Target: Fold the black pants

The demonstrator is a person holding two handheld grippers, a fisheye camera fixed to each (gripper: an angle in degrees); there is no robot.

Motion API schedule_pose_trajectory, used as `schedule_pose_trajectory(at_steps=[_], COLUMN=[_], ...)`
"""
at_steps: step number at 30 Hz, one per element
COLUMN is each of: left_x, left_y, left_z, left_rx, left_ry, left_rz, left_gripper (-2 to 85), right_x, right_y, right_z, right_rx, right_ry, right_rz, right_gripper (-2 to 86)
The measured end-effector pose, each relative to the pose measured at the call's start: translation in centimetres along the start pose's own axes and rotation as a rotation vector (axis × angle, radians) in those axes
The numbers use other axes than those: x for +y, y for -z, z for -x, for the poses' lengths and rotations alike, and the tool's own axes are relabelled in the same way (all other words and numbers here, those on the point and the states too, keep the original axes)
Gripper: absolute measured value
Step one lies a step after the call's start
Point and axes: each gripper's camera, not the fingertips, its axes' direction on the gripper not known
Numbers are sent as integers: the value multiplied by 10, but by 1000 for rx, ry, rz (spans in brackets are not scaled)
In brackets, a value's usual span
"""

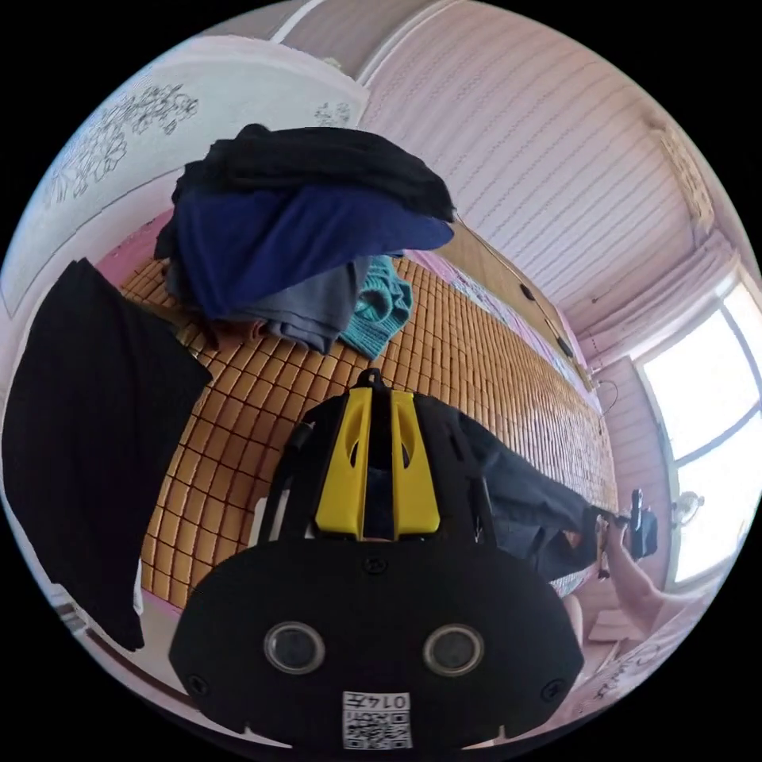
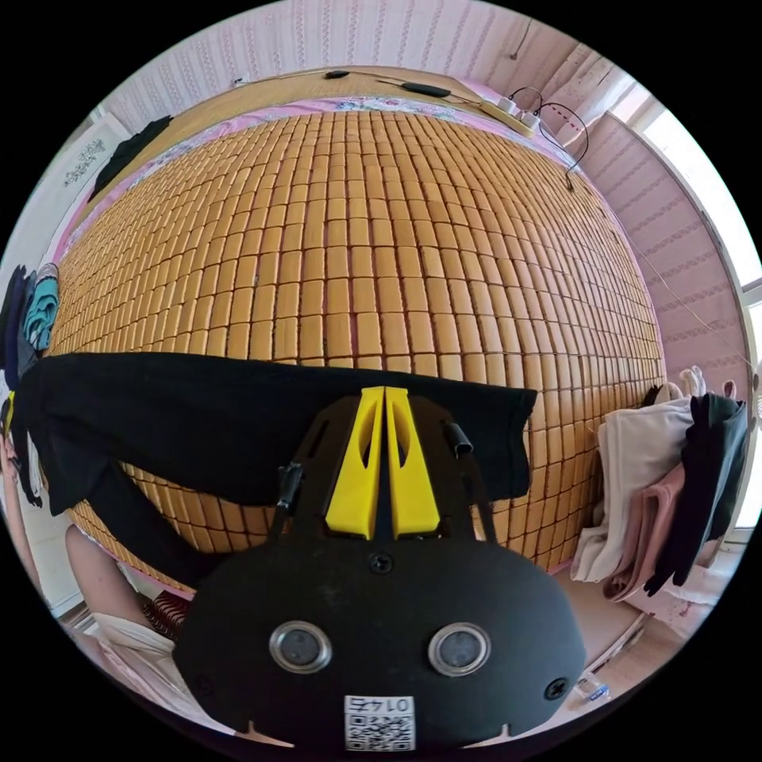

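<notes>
A: Item one, the black pants (image 2: 198,413). Location?

B: Stretched in a long band across the near edge of the bamboo mat (image 2: 357,238), seen from the right gripper view. In the left gripper view the same cloth (image 1: 524,492) runs off from the jaws toward the window (image 1: 706,444).

A: Item two, the left gripper (image 1: 378,397).

B: Yellow jaws drawn close, a narrow slot between them with dark cloth showing in it, so it reads as clamped on the pants.

A: Item three, the right gripper (image 2: 384,393).

B: Jaws pressed together, tips at the pants' upper edge. Whether cloth lies between them, I cannot tell. It also shows in the left gripper view (image 1: 639,528), small, held in a hand (image 1: 615,548) at the far end of the cloth.

A: Other stock on the mat?

B: A heap of clothes (image 1: 302,230): black on top, navy under it, grey below, a teal piece beside. A separate black garment (image 1: 87,429) lies at the mat's edge, apart from the heap.

A: Off the mat?

B: Hanging garments (image 2: 667,492), white, pink and black, just beside the mat's corner.
</notes>
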Motion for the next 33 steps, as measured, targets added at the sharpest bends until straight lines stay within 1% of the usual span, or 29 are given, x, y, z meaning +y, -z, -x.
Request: schedule_pose_trajectory(at_steps=[2, 4, 6, 8, 9, 11, 13, 15, 16, 17, 18, 20, 21, 22, 23, 24, 25, 27, 28, 30, 32, 33], left_x=[22, 41, 58, 72, 73, 72, 68, 68, 73, 81, 86, 114, 121, 135, 145, 150, 156, 158, 158, 161, 165, 166], left_y=[-1, -2, -1, 10, 15, 29, 33, 32, 27, 16, 9, -21, -29, -46, -62, -69, -82, -92, -94, -96, -99, -99], left_z=[-25, -37, -44, -46, -44, -28, -18, -25, -34, -45, -51, -74, -80, -93, -104, -108, -115, -122, -126, -131, -135, -135], left_rx=[23, 23, -9, -106, -134, -190, -134, -99, -92, -64, -50, 26, 39, 41, 4, -16, -57, -93, -105, -125, -122, -120], left_ry=[-111, -152, -168, -149, -128, -23, 7, -49, -101, -156, -174, -251, -269, -322, -374, -401, -443, -481, -506, -540, -561, -566], left_rz=[60, 105, 115, 51, 22, -75, -82, -59, -12, 73, 119, 292, 324, 398, 455, 476, 517, 529, 538, 554, 558, 560], left_gripper=[47, 46, 44, 36, 33, 19, 19, 26, 32, 44, 49, 68, 73, 82, 90, 93, 99, 98, 97, 94, 88, 85], right_x=[-9, -21, -38, -42, -35, -13, 15, 53, 62, 80, 96, 113, 120, 123, 128, 137, 143, 164, 172, 220, 263, 291], right_y=[-6, -13, -23, -26, -20, -7, 3, 7, 6, 0, -7, -24, -40, -49, -64, -66, -61, -24, -11, 37, 48, 41], right_z=[5, 10, 13, 13, 12, 4, -8, -24, -28, -35, -41, -50, -55, -57, -62, -68, -71, -77, -79, -99, -121, -133], right_rx=[25, 37, 29, 35, 23, 5, -19, -33, -35, -41, -63, -134, -195, -241, -361, -441, -461, -502, -504, -520, -525, -502], right_ry=[6, 12, 10, -6, -10, -42, -75, -113, -125, -150, -180, -211, -233, -236, -240, -276, -287, -268, -258, -283, -367, -432], right_rz=[-25, -35, -7, 16, -22, -113, -167, -173, -167, -150, -135, -109, -65, -34, 12, -25, -60, -215, -262, -451, -505, -491], right_gripper=[-3, -3, -4, -5, -4, 1, 17, 66, 81, 115, 142, 161, 161, 142, 104, 58, 36, 22, 20, 13, 11, 10])
